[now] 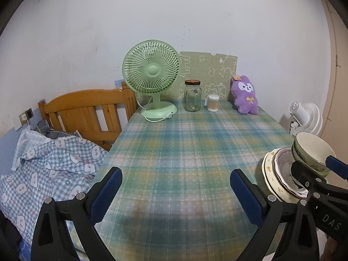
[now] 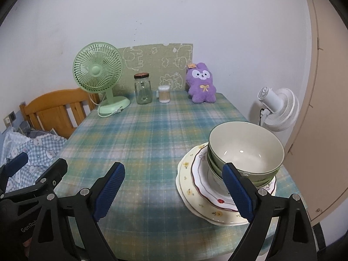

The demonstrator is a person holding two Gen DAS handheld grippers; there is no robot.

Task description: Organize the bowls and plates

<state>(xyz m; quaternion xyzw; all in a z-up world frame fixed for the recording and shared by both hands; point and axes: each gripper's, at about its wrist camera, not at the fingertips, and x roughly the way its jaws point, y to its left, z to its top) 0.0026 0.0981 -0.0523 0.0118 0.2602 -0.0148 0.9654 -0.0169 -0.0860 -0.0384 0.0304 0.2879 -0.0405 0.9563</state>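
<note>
1. Between the blue pads of the left gripper (image 1: 175,192) lies only bare plaid tablecloth (image 1: 184,148); its jaws stand wide apart and grip nothing.
2. Off past the left gripper's right-hand pad, near the table's right edge, sits the stack of dishes: a cream plate (image 1: 268,174) with small yellow flowers at the bottom, a white plate (image 1: 282,167) with a dark red rim on it, and green bowls (image 1: 313,152) nested on top.
3. Between the jaws of the right gripper (image 2: 174,192) is again only tablecloth; they too are spread wide and hold nothing.
4. Just beyond the right gripper's right-hand pad (image 2: 238,192), which crosses in front of them in that view, stand the stacked plates and the green bowls; whether the pad touches them cannot be told.
5. Seen from the right wrist, the top bowl is pale and empty inside, and the cream plate's near edge reaches close to the table's front edge.
6. Far ahead of both pairs of jaws, along the wall, stand a green desk fan (image 1: 152,76), a glass jar (image 1: 192,95) with a dark lid, a tub of cotton swabs (image 1: 213,102) and a purple plush toy (image 1: 244,94).
7. To the left of the left gripper's left-hand pad, beside the table, is a wooden bed frame (image 1: 87,113) with checked bedding (image 1: 50,167).
8. Beyond the dishes, off the table's right side, stands a white fan (image 2: 276,108).
</note>
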